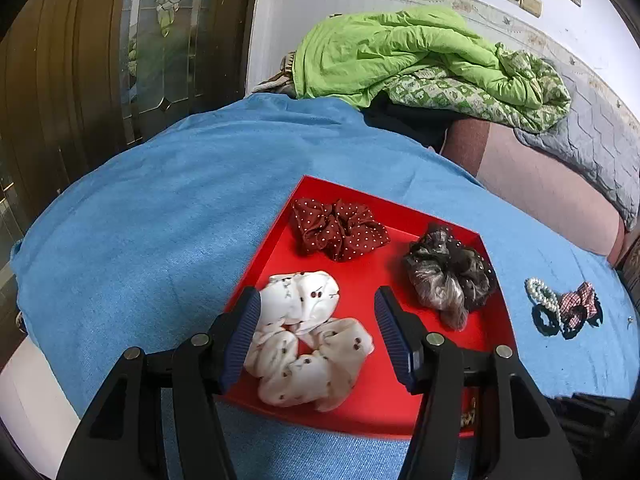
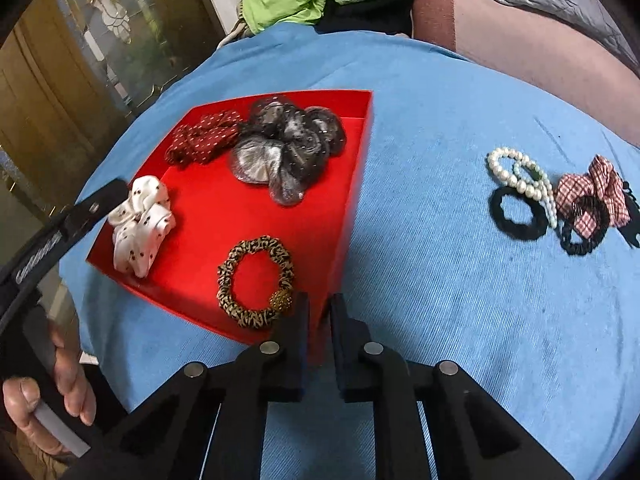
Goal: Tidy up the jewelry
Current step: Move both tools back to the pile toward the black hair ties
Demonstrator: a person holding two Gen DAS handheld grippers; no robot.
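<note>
Four hair ties lie spread in the red tray (image 1: 352, 420), likely sorted so none overlap; the pearl band (image 2: 516, 172) and others wait on the blue cloth (image 2: 440, 280). Left tool (image 1: 316, 328) gapes empty over the white scrunchie (image 1: 308, 340); right tool (image 2: 320, 320) is nearly closed, empty.

Blue cloth (image 1: 160, 200) over table; green quilt (image 1: 400, 56) behind; wooden glass-panelled door (image 1: 80, 60) left.
</note>
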